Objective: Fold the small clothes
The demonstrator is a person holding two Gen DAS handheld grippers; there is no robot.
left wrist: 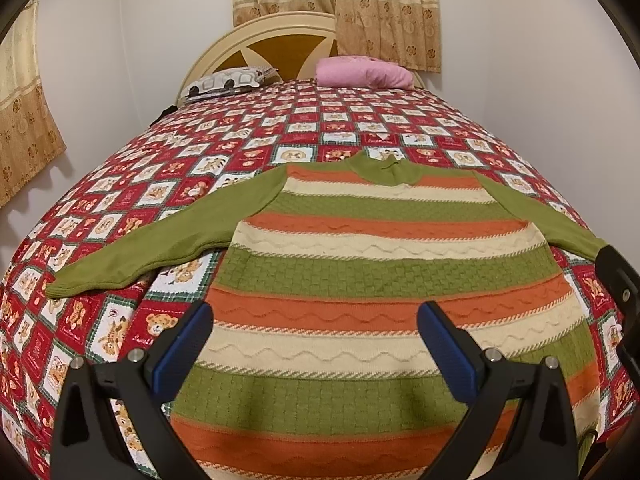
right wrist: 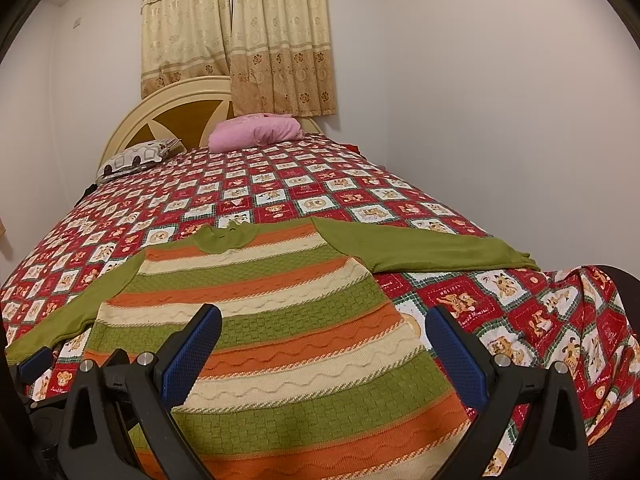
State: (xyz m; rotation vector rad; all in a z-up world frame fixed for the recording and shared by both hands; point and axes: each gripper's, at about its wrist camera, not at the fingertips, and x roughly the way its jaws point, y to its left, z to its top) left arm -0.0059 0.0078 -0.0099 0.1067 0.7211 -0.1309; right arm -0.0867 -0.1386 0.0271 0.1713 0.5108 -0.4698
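A small knitted sweater (left wrist: 360, 264) with green, orange and cream stripes lies flat on the bed, neck away from me, both green sleeves spread out to the sides. It also shows in the right wrist view (right wrist: 280, 320). My left gripper (left wrist: 316, 316) is open and empty, hovering over the sweater's lower left part. My right gripper (right wrist: 324, 324) is open and empty, over the sweater's lower right edge. The left sleeve (left wrist: 132, 248) reaches far left; the right sleeve (right wrist: 432, 252) reaches right.
The bed carries a red patchwork teddy-bear quilt (left wrist: 168, 184). A pink pillow (left wrist: 364, 72) and a patterned pillow (left wrist: 224, 82) lie by the headboard (left wrist: 276, 40). Curtains (right wrist: 240, 40) hang behind. White walls stand on both sides. The other gripper shows at the right edge (left wrist: 618, 280).
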